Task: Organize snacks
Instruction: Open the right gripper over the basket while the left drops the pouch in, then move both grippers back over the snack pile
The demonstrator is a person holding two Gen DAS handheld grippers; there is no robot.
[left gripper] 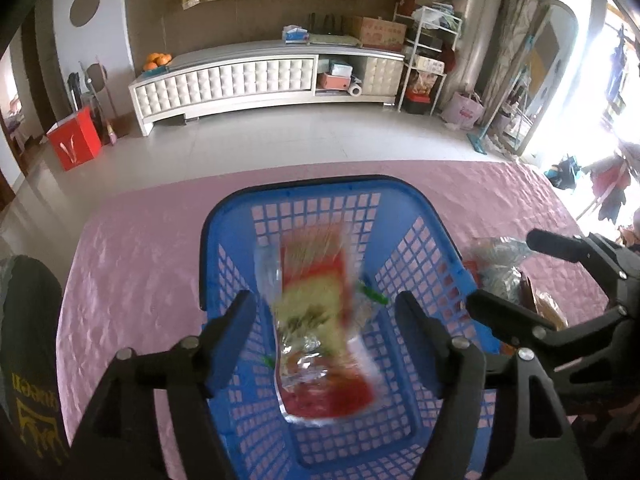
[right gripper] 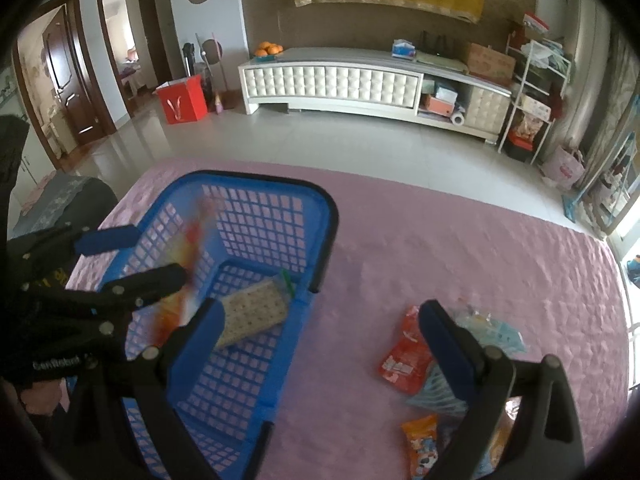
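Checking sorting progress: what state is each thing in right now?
left gripper: open, over the basket
right gripper: open, empty
red-yellow snack bag: blurred, between the left gripper's open jaws, over the basket
blue basket: upright, dotted packet inside
red packet: lying on the pink tablecloth

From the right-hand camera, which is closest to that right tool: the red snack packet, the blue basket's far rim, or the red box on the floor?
1. Red snack packet, on the pink cloth between the right tool's fingers.
2. Blue plastic basket's far rim, up-left.
3. Red box, far across the floor.

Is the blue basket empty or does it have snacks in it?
Not empty. The blue basket holds a dotted snack packet, and a blurred red-and-yellow packet is inside its walls.
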